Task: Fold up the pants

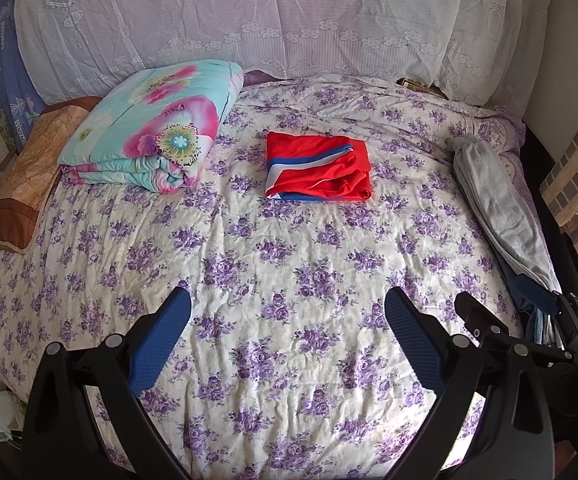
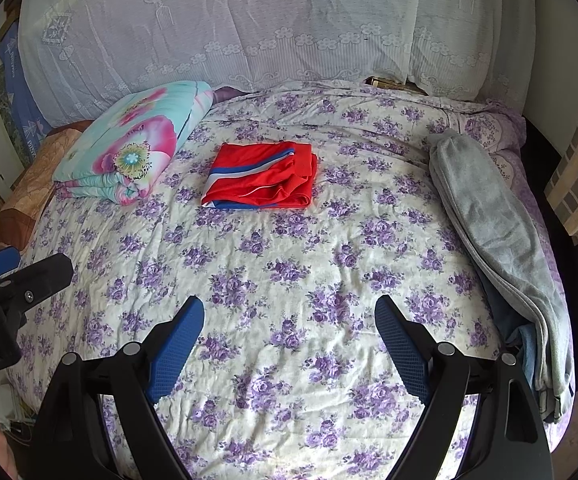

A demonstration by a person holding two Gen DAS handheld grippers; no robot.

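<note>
While both claws hover spread wide and empty over the near part of the floral bedspread [image 1: 289, 280], the red pants [image 1: 317, 168] lie already folded into a compact rectangle toward the far middle of the bed, well apart from the left gripper [image 1: 287, 316] and the right gripper [image 2: 289, 324]. The fabric looks thin, light and slick, so the layers would likely slide; pinching the stacked right edge through all plies seems safest. A grey garment [image 2: 497, 248] lies along the right edge. No containers appear, only a folded floral quilt [image 1: 153, 128].
</note>
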